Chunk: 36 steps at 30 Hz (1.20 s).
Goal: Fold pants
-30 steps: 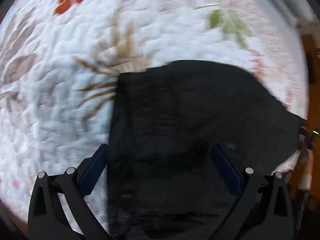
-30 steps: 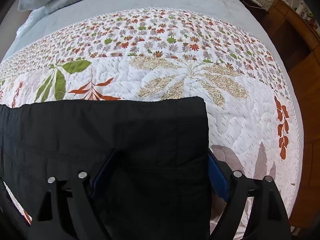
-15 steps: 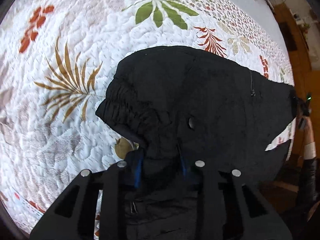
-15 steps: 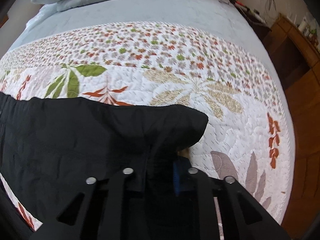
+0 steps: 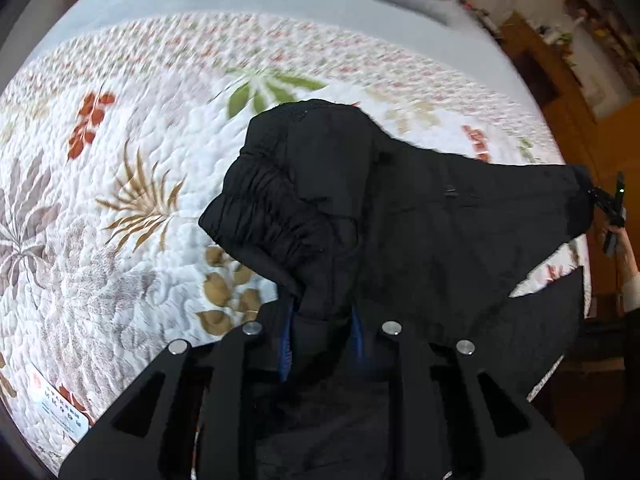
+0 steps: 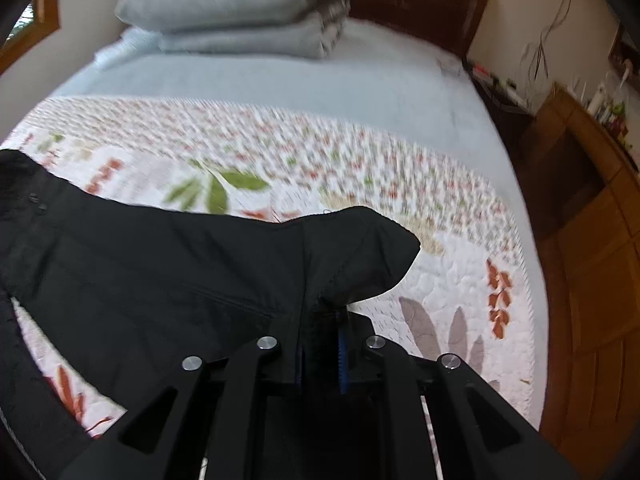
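— Left wrist view first: what has the left gripper point(image 5: 320, 320) got?
— Black pants point(image 5: 400, 220). Its jaws are closing onto a bunched fold at the gathered waistband, cloth pinched between the blue pads. A second ago those jaws stood wide apart with the fabric lying flat under them.
— And the pants themselves?
— Partly lifted off the floral quilt point(image 5: 120, 160) on the bed. The near edge is pulled up into a peak; the rest drapes to the right, where the other gripper holds the far corner. Earlier the cloth lay smooth on the quilt.
— Right wrist view?
— The right gripper point(image 6: 322, 344) has its jaws together, clamped on a black fold of the pants point(image 6: 160, 272). One second ago they were spread on either side of the flat cloth; half a second ago they had already closed.
— Anything else changed?
— More of the bed shows now: the grey pillows point(image 6: 232, 12) stacked at the far end and the wooden cabinet point(image 6: 592, 220) on the right have come into view, and the quilt is blurred.
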{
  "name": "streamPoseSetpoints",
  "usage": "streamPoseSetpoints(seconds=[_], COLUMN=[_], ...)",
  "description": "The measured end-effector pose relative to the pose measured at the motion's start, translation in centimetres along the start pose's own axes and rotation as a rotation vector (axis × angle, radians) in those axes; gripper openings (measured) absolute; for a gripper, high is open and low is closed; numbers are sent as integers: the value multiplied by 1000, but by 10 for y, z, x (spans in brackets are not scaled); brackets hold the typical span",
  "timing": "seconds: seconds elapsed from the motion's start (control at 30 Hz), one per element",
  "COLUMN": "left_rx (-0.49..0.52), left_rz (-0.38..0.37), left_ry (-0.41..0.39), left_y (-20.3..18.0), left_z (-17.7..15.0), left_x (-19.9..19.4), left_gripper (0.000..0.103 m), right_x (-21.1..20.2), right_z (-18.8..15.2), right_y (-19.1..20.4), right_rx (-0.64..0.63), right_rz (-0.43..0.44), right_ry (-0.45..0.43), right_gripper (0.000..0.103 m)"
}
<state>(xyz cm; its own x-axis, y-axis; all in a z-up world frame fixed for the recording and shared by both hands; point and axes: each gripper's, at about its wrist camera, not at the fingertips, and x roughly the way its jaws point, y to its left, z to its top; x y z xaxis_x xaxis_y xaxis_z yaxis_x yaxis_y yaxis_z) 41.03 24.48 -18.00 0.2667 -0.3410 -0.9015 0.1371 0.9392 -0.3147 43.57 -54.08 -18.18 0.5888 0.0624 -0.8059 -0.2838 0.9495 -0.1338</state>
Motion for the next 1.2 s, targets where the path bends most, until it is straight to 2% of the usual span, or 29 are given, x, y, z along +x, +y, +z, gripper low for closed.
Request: streamPoseSetpoints(seconds=[0.13, 0.27, 0.4, 0.53, 0.7, 0.83, 1.2], left_rx=[32, 45, 38, 2, -66, -112, -140], left_rz=[-75, -152, -204, -250, -271, -258, -245], left_ry=[-92, -165, -202, -240, -250, -231, -226], left_y=[-18, -27, -31, -28, -10, 6, 30], left_z=[-21, -59, -95, -134, -189, -225, -272], left_x=[-27, -54, -71, -83, -94, -96, -90], left_gripper=[21, 21, 21, 21, 22, 24, 27], right_x=[-59, -112, -149, -173, -181, -188, -184], right_z=[-18, -56, -99, -143, -183, -217, -287], right_y=[25, 36, 39, 38, 35, 34, 43], right_rx=[-53, -47, -4, 93, 194, 278, 434], right_rz=[14, 15, -23, -24, -20, -21, -6], right_ry=[-124, -212, -255, -275, -263, -240, -131], right_gripper=[12, 12, 12, 12, 12, 12, 12])
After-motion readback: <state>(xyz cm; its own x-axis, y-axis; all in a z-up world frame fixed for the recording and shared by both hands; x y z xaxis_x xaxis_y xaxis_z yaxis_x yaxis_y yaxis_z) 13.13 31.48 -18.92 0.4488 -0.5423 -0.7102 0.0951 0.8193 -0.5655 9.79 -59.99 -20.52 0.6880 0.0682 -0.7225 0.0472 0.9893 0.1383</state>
